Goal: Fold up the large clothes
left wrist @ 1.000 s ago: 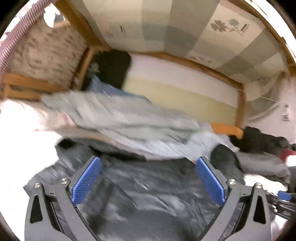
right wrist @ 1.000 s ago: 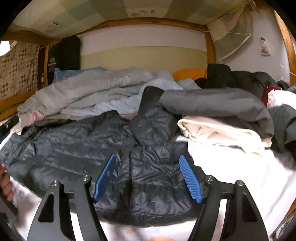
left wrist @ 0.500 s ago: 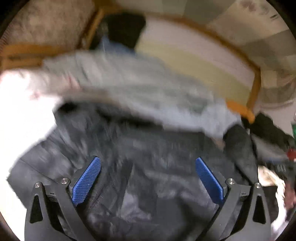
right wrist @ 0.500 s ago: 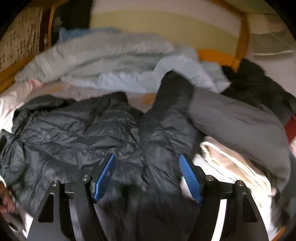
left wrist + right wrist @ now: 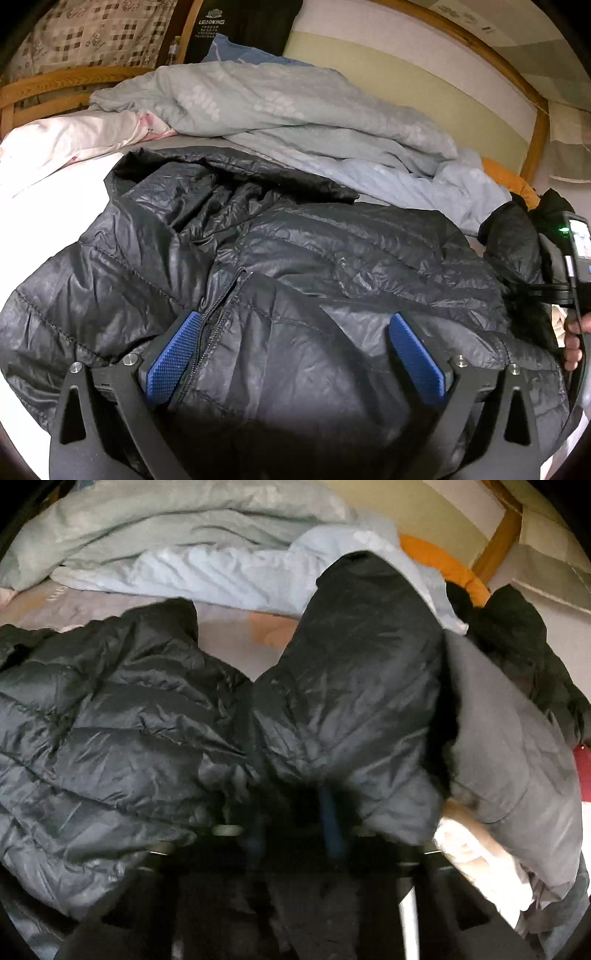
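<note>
A black quilted puffer jacket (image 5: pixel 332 251) lies spread on the bed, its zipper (image 5: pixel 218 306) running toward me. My left gripper (image 5: pixel 295 354) hovers low over its front, open, blue pads (image 5: pixel 173 354) wide apart with the fabric bulging up between them. In the right wrist view the jacket (image 5: pixel 110 720) fills the left, and its sleeve (image 5: pixel 362 646) stretches away up the middle. My right gripper (image 5: pixel 295 830), blurred and dark, has its jaws closing, pads nearly together, with fabric bunched at the sleeve's base between them.
A pale grey-blue quilt (image 5: pixel 277 107) is heaped behind the jacket. A grey garment (image 5: pixel 509 738) over a folded cream one (image 5: pixel 476 853) and dark clothes (image 5: pixel 517 635) lie to the right. White sheet (image 5: pixel 55 206) shows at left. A hand (image 5: pixel 572 343) holds the other gripper's body.
Both grippers have dropped and tipped down toward the jacket. The right one moved in over the sleeve's base and its wide pads came together on the fabric. The left stayed open.
</note>
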Demonstrator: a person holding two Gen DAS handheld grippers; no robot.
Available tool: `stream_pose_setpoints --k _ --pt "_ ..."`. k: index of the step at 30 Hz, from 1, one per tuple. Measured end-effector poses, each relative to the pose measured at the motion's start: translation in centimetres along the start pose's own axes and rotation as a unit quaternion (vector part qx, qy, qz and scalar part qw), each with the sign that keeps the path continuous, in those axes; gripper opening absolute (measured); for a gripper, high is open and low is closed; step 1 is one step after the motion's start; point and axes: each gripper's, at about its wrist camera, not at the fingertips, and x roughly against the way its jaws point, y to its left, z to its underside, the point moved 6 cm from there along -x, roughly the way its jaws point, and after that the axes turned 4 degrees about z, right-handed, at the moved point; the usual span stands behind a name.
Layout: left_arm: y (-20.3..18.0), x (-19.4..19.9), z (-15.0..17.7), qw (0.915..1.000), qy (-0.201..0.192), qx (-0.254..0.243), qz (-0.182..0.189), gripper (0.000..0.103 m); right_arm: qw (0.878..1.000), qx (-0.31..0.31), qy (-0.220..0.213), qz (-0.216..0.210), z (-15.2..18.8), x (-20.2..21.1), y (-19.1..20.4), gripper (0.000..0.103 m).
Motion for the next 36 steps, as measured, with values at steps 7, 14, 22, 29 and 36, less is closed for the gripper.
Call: stream_pose_setpoints --k 7,14,22,29,36 --pt "0.0 -0.4 -0.4 0.9999 -0.004 0.008 0.013 0.102 0.987 -0.048 -0.153 -0.018 2.7 11.5 -4.3 0.003" --pt "0.1 0.0 -0.3 0.9998 -0.010 0.009 0.017 0.102 0.964 -0.163 -0.209 0.006 8.7 18.2 -12.6 0.003" --pt "-0.2 0.2 -0.3 0.9998 -0.012 0.002 0.014 0.102 0.981 -0.141 -0.133 0.000 12.5 15.0 -14.8 0.003" --pt "-0.2 0.2 -0.3 0.9998 -0.011 0.004 0.014 0.102 0.976 -0.052 -0.145 -0.155 7.9 16.8 -4.1 0.050" --pt "-0.4 0.1 -0.2 0.9999 -0.010 0.005 0.013 0.102 0.985 0.056 -0.046 -0.154 4.7 8.2 5.9 0.051"
